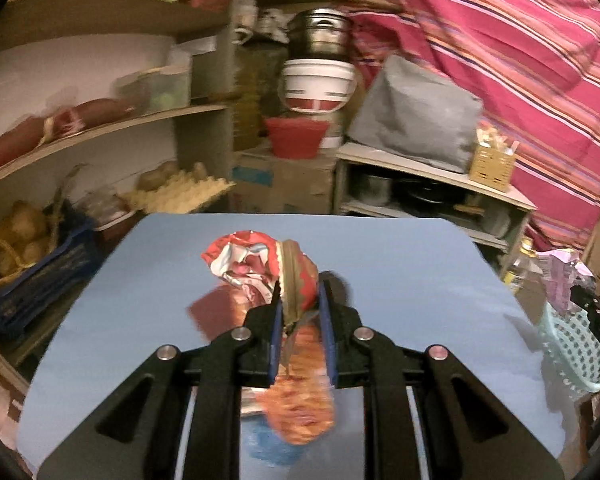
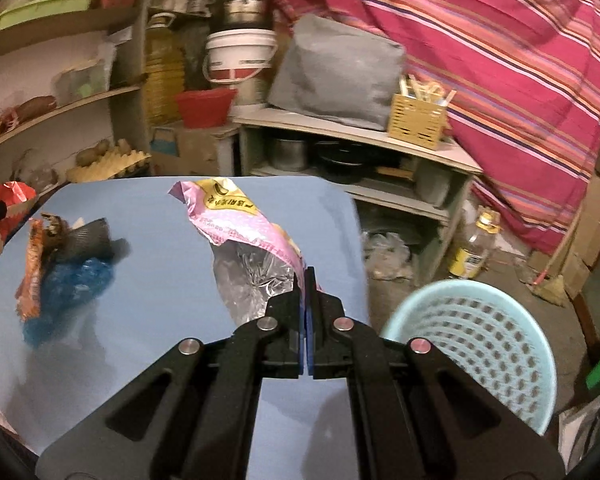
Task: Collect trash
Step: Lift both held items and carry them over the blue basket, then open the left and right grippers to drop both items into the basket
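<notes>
My left gripper is shut on a crumpled red and white wrapper and holds it above the blue table. Below it lie an orange wrapper and a blue plastic scrap. My right gripper is shut on a pink and silver foil packet over the table's right part. In the right wrist view the orange wrapper, the blue scrap and a dark cup-like piece lie at the table's left. A light blue basket stands on the floor to the right.
Shelves with potatoes and an egg tray stand behind the table on the left. A low shelf with pots, a grey cover and a yellow box stands behind. A striped red cloth hangs at right. An oil bottle stands on the floor.
</notes>
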